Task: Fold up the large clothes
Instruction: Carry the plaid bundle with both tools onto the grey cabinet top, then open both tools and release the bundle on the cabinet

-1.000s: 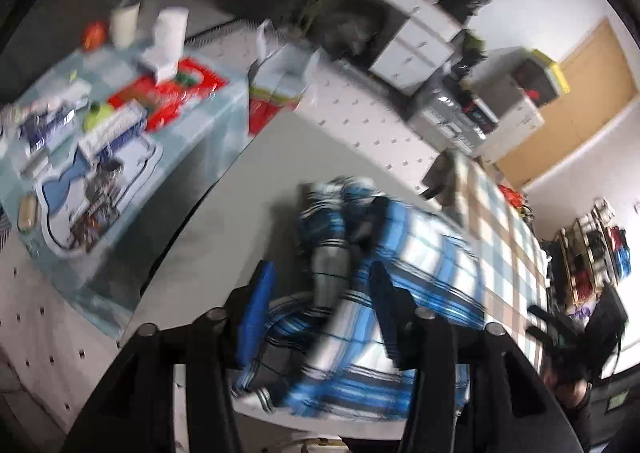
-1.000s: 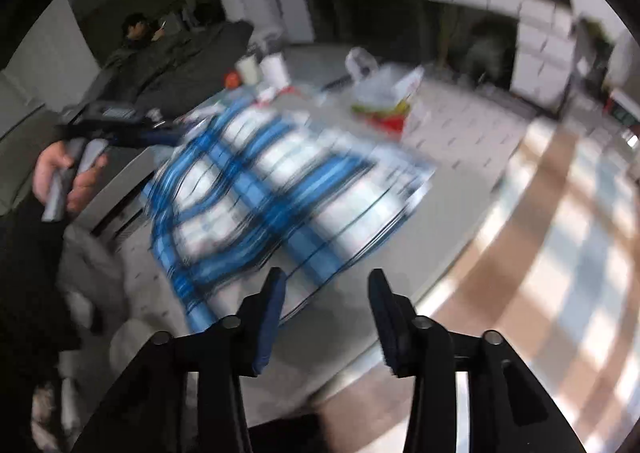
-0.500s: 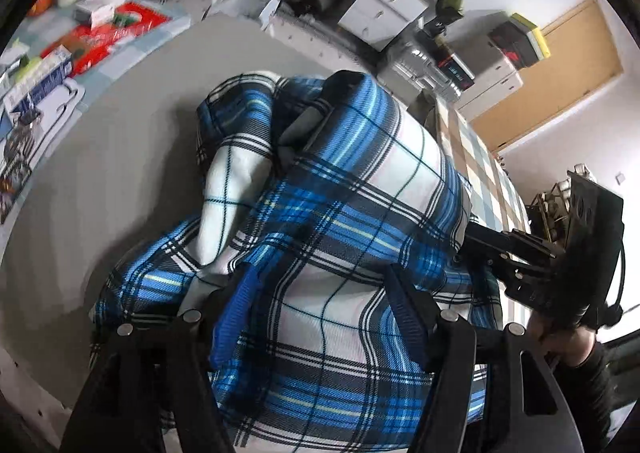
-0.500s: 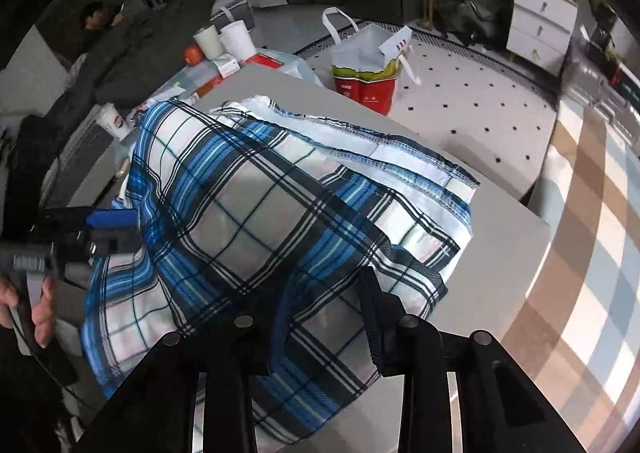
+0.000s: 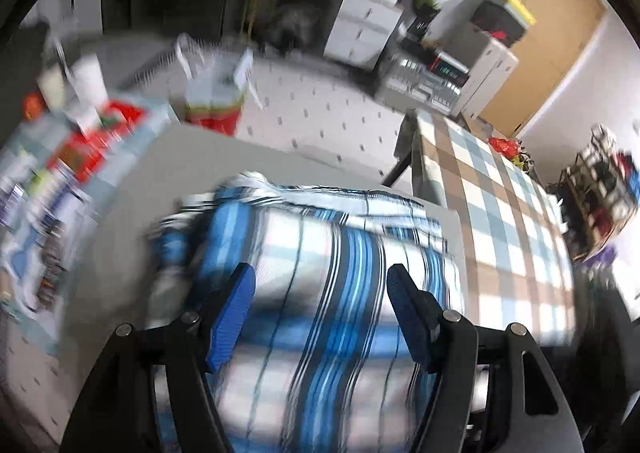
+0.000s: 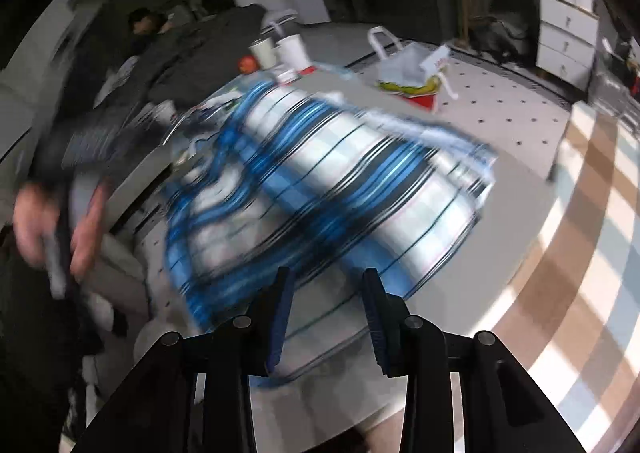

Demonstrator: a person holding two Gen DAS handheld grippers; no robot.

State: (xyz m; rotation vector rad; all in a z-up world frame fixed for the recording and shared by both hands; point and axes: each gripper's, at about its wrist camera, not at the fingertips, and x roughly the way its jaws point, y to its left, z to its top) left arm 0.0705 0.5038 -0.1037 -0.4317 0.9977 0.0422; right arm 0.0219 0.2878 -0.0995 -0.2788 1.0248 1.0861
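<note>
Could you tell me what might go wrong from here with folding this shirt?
The plaid shirt lies bunched near the grey table's edge, so a tug could slide it off. Both views are blurred, so the left gripper or right gripper, both open, may pinch the wrong layer.

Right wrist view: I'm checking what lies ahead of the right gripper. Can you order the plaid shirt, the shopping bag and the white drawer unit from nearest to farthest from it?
1. Plaid shirt: spread on the grey table, right ahead of the right gripper.
2. Shopping bag: on the dotted floor past the table's far edge, right of centre.
3. White drawer unit: by the far wall, upper right.
</note>
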